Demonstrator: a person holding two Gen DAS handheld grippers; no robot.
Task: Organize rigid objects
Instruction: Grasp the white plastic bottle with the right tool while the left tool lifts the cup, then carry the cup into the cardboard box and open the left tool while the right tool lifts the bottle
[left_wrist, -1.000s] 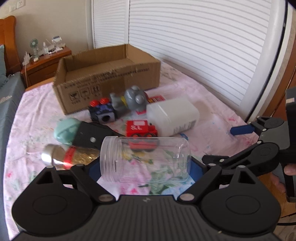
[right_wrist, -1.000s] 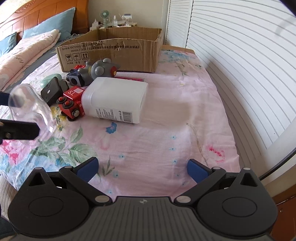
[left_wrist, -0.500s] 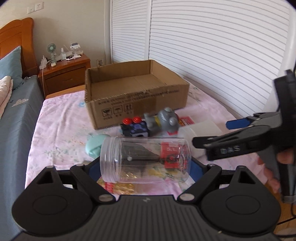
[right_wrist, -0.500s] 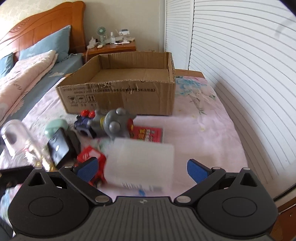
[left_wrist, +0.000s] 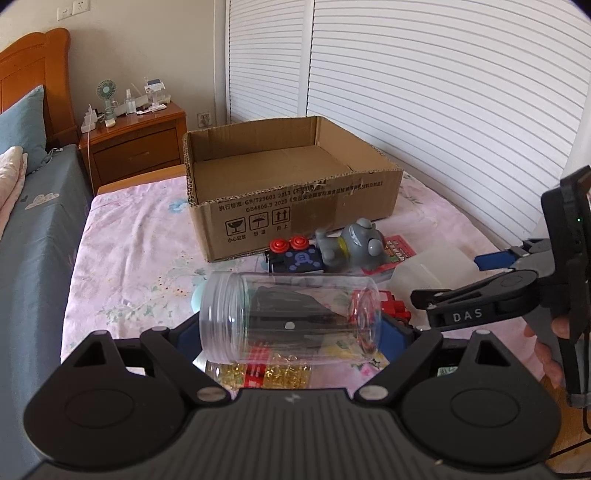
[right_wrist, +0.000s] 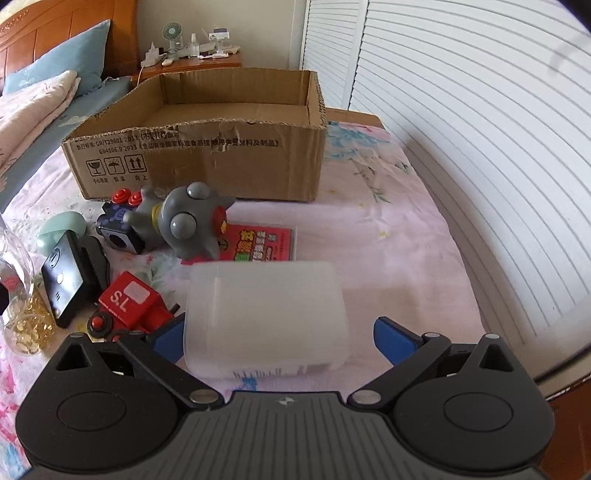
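From the left wrist, the left gripper (left_wrist: 290, 328) is clamped on a clear jar (left_wrist: 290, 321), which lies sideways between its fingers, mouth to the left, above the bedsheet (left_wrist: 140, 236). An open cardboard box (left_wrist: 291, 206) stands beyond.

From the right wrist, the right gripper (right_wrist: 277, 338) is spread wide around a white plastic container (right_wrist: 264, 314) lying on the sheet; its left finger (right_wrist: 170, 338) is just beside the container, the right one apart. A red toy truck (right_wrist: 129, 304) lies to the left.

Both wrist cams face cardboard box (left_wrist: 295, 192) — close, low.
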